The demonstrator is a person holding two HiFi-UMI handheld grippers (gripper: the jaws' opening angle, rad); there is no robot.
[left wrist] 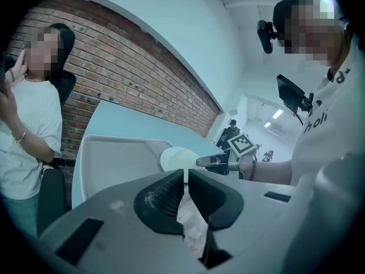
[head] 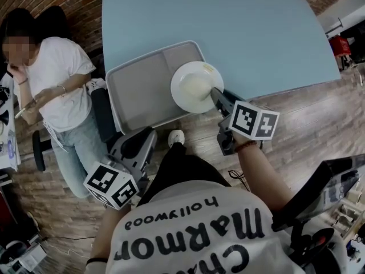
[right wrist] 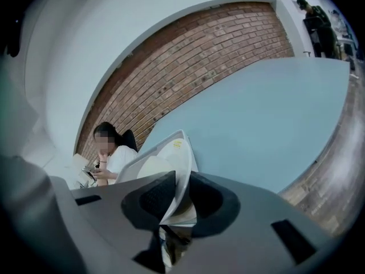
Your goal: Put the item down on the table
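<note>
A white plate (head: 194, 87) hangs over the right edge of a grey tray (head: 137, 90) at the near side of the light blue table (head: 228, 27). My right gripper (head: 217, 94) is shut on the plate's near rim. In the right gripper view the plate (right wrist: 171, 164) stands tilted on edge between the jaws of that gripper (right wrist: 177, 193). My left gripper (head: 147, 135) stays low beside my body, short of the table, shut with nothing in it. The left gripper view shows its jaws (left wrist: 185, 176) pressed together, with the plate (left wrist: 178, 157) and tray (left wrist: 114, 158) beyond.
A person in a white shirt (head: 57, 84) sits at the left beside a black chair (head: 102, 119). A brick wall (left wrist: 131, 79) runs behind the table. Black equipment (head: 325, 187) stands on the wooden floor at the right. The tray is bare.
</note>
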